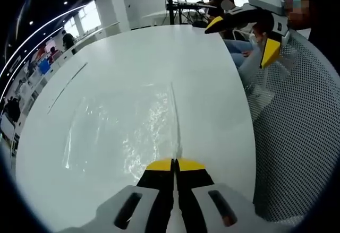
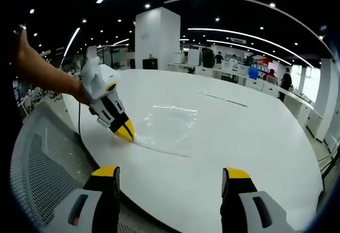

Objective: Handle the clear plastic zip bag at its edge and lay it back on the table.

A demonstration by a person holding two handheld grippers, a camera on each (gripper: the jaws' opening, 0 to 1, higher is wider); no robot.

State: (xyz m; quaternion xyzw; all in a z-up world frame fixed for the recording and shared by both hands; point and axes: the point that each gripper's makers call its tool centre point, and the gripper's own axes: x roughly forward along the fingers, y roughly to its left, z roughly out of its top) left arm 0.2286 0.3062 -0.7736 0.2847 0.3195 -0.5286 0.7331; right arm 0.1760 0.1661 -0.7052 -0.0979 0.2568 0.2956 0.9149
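At the near end of the left gripper view, left tongs (image 1: 174, 165) are pressed together on the edge of the clear plastic zip bag (image 1: 133, 132), which lies flat on the white tabletop (image 1: 133, 58). Right gripper view shows the same pinch at the bag's (image 2: 170, 127) near corner by the left tongs (image 2: 127, 133). Right tongs (image 2: 171, 177) hang apart, holding nothing, back over the tabletop (image 2: 255, 132) rim. Judgement: keep the grip on the seam only, lower slowly, release once film sits flat. Beyond, a mesh chair (image 1: 297, 137); further off, seated people (image 1: 223, 2).
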